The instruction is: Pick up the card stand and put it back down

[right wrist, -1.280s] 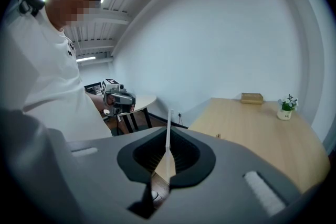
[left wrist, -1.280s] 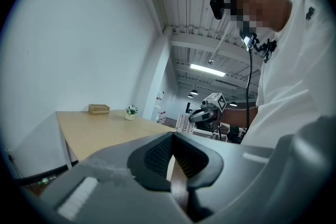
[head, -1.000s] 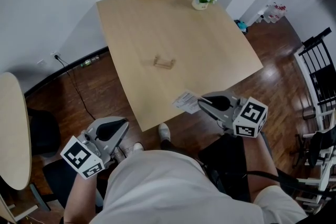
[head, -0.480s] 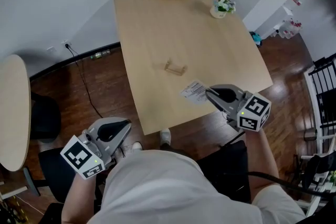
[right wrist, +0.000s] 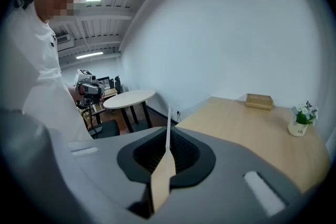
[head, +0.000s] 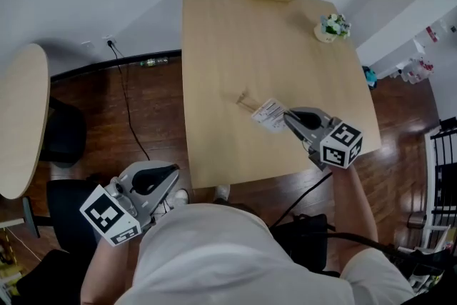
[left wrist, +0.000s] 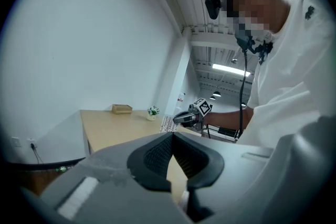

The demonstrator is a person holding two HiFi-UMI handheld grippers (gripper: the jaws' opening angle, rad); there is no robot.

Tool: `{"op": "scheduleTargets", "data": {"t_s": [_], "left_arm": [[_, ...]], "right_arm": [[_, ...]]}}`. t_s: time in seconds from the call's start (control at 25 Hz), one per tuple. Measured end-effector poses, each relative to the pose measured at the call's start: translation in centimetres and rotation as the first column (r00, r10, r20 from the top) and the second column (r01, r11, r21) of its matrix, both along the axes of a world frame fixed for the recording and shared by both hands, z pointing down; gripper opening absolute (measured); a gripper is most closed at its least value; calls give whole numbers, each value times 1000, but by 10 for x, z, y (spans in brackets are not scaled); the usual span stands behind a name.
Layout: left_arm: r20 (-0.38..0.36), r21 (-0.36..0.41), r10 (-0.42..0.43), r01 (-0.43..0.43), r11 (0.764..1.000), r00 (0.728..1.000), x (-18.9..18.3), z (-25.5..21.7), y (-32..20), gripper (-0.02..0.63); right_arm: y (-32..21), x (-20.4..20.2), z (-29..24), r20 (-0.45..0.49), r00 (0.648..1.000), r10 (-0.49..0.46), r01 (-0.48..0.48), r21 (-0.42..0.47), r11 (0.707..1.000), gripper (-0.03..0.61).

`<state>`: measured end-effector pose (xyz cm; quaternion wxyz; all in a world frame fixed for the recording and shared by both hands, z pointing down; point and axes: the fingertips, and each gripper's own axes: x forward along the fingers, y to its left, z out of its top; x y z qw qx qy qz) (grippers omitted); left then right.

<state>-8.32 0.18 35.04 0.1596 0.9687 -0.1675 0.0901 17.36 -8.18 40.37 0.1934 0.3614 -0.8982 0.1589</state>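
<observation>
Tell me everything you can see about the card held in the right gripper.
The card is a thin, flat white rectangle with dark print too small to read, paper or light cardboard by the look. The right gripper is shut on one edge of it; that gripper's own view shows it edge-on between the pads. It hangs over the wooden table, close beside the small wooden card stand; contact between them cannot be told.

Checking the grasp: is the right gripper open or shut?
Shut. The right gripper is closed on a card: its pads pinch the thin sheet, which stands edge-on between them.
</observation>
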Motion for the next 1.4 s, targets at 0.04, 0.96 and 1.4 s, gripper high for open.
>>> {"op": "scheduleTargets", "data": {"t_s": [0.04,0.96,1.4], "left_arm": [[1,-2,-11,11,1000,1000,3,0,-2,2],[58,-36,-131,133,990,990,25,9,-37,2],[65,-45,-145,148,988,987,30,10,-43,2]], "right_arm": [[-7,4,4,-2,1000,-6,6,-1,1000,20],[-104,20,72,-4,997,-77,76,-31,997,20],[-115,22,86,-6,996,-84,84,-48,995,20]]}}
